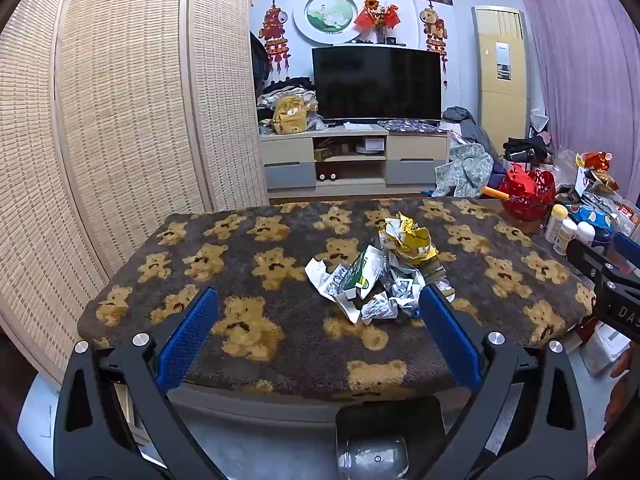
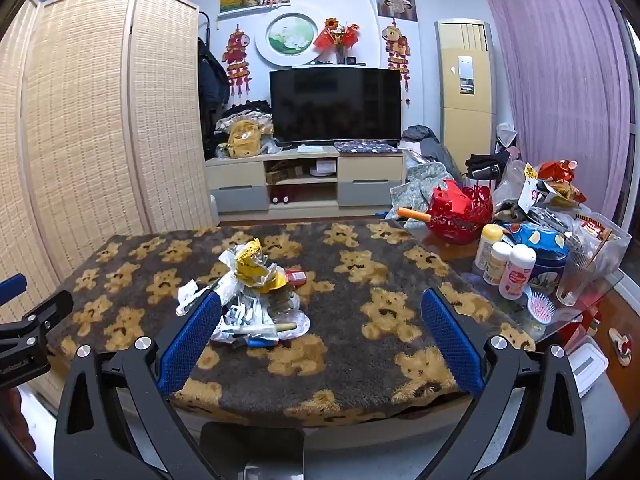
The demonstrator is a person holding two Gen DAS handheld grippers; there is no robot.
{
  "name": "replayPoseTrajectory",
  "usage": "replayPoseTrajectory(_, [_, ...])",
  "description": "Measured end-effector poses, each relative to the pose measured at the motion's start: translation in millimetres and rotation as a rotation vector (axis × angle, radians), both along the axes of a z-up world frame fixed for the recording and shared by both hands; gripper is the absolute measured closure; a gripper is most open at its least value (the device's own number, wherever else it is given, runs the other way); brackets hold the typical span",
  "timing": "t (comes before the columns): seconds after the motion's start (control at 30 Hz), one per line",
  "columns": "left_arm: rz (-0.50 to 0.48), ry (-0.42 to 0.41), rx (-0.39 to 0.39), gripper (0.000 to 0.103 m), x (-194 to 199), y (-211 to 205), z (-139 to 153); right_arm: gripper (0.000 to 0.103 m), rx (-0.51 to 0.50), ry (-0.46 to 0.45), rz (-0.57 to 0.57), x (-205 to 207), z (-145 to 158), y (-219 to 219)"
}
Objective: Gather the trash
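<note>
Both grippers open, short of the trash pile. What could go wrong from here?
1. The trash pile is loose crumpled wrappers and paper; one pinch would likely lift only part and scatter the rest over the bear-print cover.
2. The bottles and glass stand near the right gripper; a wide sweep could topple them.

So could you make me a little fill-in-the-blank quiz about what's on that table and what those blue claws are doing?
1. The pile of crumpled trash lies on a blanket printed with ____.
2. Both the left gripper and the right gripper have their jaws ____.
3. The basket at the table's right end is coloured ____.
4. The TV screen is switched ____.

Missing words: teddy bears; open; red; off
</note>
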State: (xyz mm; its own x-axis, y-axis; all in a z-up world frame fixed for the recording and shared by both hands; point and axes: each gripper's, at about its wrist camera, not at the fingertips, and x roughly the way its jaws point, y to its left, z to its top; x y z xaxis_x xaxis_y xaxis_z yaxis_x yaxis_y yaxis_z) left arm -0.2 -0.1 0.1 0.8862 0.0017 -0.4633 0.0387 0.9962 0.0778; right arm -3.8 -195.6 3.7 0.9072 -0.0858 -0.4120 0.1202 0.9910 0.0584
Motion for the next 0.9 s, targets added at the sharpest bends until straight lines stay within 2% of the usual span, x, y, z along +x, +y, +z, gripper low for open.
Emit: replayPoseTrajectory(0.9, [-0.002,-0.004,-0.011,0.008,-2.6,2.7,5.7,0.003,0.004,0.004,0.000,2.0,-0.2,-1.1])
